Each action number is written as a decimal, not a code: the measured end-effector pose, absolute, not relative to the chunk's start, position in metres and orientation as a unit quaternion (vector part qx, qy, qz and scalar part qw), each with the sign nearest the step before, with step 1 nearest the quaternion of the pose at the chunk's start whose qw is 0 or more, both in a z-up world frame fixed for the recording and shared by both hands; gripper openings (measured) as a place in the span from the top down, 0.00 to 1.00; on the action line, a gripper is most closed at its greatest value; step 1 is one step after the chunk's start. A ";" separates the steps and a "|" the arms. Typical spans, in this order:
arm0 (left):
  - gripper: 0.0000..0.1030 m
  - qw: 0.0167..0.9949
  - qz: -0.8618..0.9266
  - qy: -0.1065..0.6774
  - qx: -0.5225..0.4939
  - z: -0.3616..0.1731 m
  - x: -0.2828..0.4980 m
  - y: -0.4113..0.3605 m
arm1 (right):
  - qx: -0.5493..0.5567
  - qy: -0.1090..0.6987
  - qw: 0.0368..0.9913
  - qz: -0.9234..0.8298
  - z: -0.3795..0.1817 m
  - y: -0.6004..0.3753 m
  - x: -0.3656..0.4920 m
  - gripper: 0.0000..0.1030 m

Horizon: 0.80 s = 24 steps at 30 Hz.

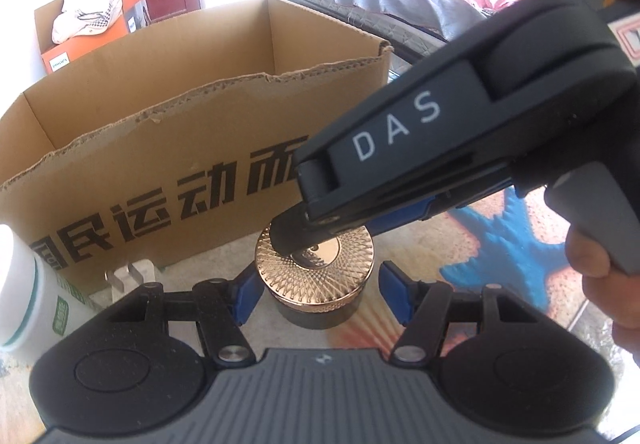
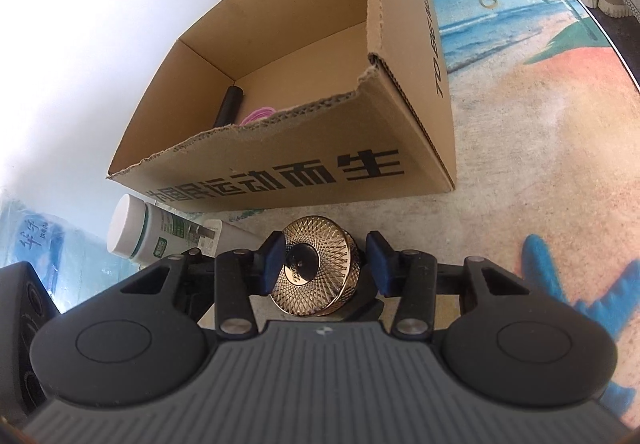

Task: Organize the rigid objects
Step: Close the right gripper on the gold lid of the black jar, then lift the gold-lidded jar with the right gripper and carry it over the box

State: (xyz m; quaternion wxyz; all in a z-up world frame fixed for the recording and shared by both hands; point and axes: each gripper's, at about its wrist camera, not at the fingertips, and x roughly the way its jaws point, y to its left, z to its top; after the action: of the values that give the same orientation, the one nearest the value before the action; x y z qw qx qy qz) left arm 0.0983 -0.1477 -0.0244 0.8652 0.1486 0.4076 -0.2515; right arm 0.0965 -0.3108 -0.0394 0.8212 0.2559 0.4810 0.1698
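Note:
A round dark jar with a patterned gold lid (image 1: 316, 264) stands on the beach-print mat, just in front of a cardboard box (image 1: 160, 148). My left gripper (image 1: 314, 294) is open, its blue pads either side of the jar and apart from it. My right gripper (image 2: 326, 264) reaches over the jar from the right, open, with the gold lid (image 2: 316, 272) between its pads; the left pad is near or touching the lid, the right one apart. The box (image 2: 280, 172) holds a black cylinder (image 2: 228, 106) and something pink (image 2: 260, 114).
A white bottle with a green label (image 2: 140, 228) lies to the left of the jar, and shows in the left wrist view (image 1: 28, 292). A small white block (image 1: 132, 276) sits by the box. An orange Philips box (image 1: 92, 40) stands behind. A blue starfish print (image 1: 508, 244) marks the mat.

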 end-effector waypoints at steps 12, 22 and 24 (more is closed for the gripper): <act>0.40 0.855 -0.256 0.428 0.138 -0.017 0.080 -0.142 | 0.259 0.489 0.816 0.166 -0.038 -0.310 0.063 0.57; 0.41 0.856 -0.250 0.428 0.148 -0.021 0.070 -0.146 | 0.259 0.488 0.817 0.168 -0.035 -0.312 0.054 0.56; 0.41 0.856 -0.249 0.427 0.152 -0.022 0.069 -0.150 | 0.255 0.489 0.817 0.170 -0.035 -0.311 0.053 0.56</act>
State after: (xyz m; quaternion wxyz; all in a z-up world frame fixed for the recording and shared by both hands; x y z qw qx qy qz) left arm 0.0691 -0.1498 -0.0220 0.8559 0.1515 0.4274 -0.2486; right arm 0.0528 -0.3114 -0.0347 0.8169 0.2552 0.4886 0.1696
